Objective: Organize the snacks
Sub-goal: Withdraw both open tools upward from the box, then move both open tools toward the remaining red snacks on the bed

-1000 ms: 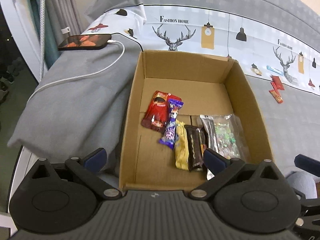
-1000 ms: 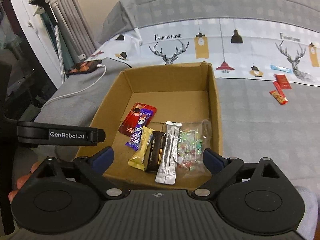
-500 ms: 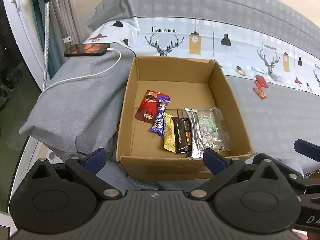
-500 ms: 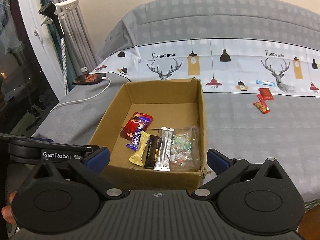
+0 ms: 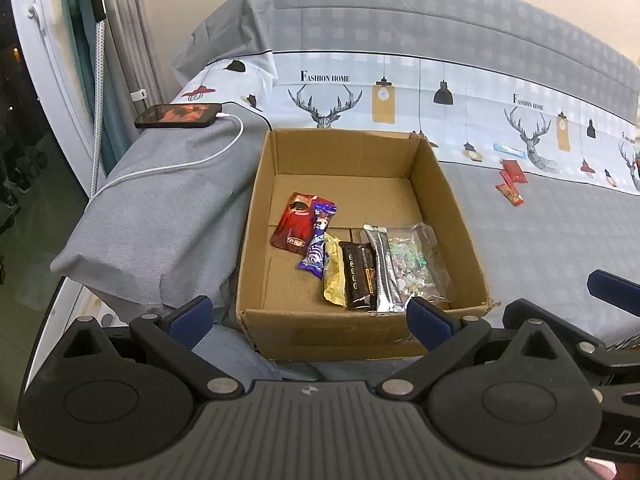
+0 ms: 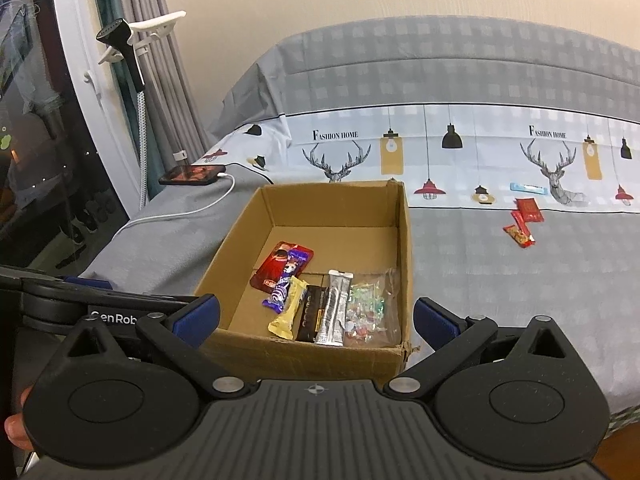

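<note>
Snacks left: we see red packets and a blue stick near the bed's far right edge.
Handling: we judge them light, crinkly, slippery; pinch mid-wrapper.
Fingers: left gripper wide, empty; right gripper just opened wide, empty.
Box: we count six packets inside.

My view over the bed. The cardboard box stands open-topped, its four walls barring any level approach; entry is from above only. Its far half and left floor lie bare; the row of snack packets fills the near right. Right of the box, grey bedspread runs free to the loose red packets. Left, the phone and its white cable cross the folded blanket.
</note>
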Demonstrator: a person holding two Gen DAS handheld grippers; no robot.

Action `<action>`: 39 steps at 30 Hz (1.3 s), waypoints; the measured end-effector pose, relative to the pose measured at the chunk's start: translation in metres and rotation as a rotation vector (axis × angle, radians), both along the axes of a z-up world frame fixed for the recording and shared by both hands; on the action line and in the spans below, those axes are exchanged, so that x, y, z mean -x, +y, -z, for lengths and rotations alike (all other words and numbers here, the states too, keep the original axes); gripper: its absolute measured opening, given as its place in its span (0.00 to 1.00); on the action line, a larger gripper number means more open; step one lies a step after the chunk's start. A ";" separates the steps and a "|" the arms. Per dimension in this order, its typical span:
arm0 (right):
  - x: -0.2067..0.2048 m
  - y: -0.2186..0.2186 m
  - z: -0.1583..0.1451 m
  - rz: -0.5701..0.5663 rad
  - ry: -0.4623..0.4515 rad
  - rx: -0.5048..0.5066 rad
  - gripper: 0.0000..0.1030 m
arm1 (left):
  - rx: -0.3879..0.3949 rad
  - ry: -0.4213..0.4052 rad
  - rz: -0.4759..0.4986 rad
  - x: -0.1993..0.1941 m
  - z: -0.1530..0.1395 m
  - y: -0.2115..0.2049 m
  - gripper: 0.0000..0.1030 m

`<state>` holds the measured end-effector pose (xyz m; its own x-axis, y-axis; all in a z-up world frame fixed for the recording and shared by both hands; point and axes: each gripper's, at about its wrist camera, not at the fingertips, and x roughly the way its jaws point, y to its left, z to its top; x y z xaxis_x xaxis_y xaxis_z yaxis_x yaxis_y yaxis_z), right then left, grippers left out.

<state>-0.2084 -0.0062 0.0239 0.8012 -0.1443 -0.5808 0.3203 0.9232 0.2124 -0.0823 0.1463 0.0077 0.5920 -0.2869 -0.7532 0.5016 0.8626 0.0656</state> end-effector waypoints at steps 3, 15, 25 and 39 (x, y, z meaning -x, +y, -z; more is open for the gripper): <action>0.003 -0.001 -0.001 0.004 -0.007 0.002 1.00 | 0.001 -0.001 0.009 0.002 -0.001 -0.003 1.00; 0.023 -0.046 0.001 0.114 -0.023 0.017 1.00 | -0.051 0.017 0.090 -0.006 0.000 -0.074 1.00; 0.052 -0.169 0.033 0.365 0.019 -0.035 1.00 | -0.128 0.082 0.201 -0.034 0.025 -0.225 1.00; 0.052 -0.365 0.116 0.657 0.082 -0.060 1.00 | -0.178 0.185 0.187 -0.122 0.169 -0.520 1.00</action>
